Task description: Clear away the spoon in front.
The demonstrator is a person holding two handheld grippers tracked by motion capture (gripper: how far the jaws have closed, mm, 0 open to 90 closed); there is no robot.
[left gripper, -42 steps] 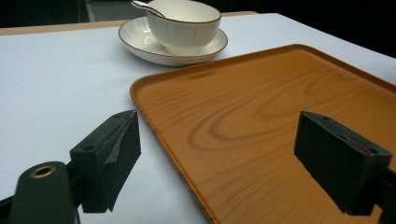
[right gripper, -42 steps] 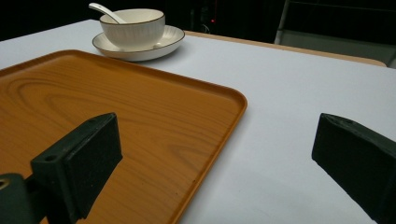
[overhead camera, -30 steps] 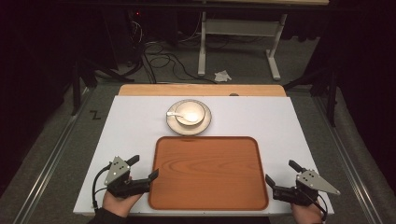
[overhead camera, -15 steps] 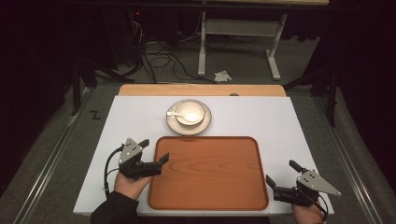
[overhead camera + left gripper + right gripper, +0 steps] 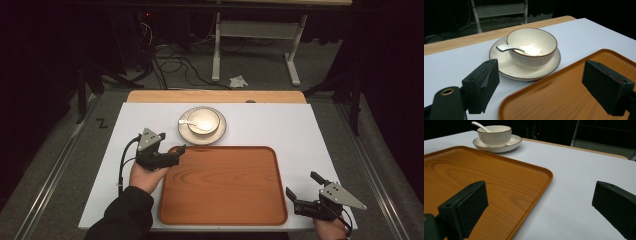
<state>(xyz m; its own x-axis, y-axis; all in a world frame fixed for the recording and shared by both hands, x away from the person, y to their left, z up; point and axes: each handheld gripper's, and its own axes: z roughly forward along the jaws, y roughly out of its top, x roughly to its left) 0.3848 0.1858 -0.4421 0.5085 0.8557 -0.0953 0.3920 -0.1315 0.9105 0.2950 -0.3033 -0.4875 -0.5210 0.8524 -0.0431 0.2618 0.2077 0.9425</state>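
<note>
Both jaws wide, left gripper (image 5: 176, 153) empty near bowl (image 5: 202, 120), right gripper (image 5: 303, 192) empty

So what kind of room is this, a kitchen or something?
Probably not a kitchen; more likely a lab or studio set up for recording. The table stands among dark curtains, loose cables trail over the carpeted floor, and a person holds a gripper in each hand.

The left tool (image 5: 176, 152) is raised with jaws spread wide, the right tool (image 5: 303, 192) low, jaws equally apart
</note>
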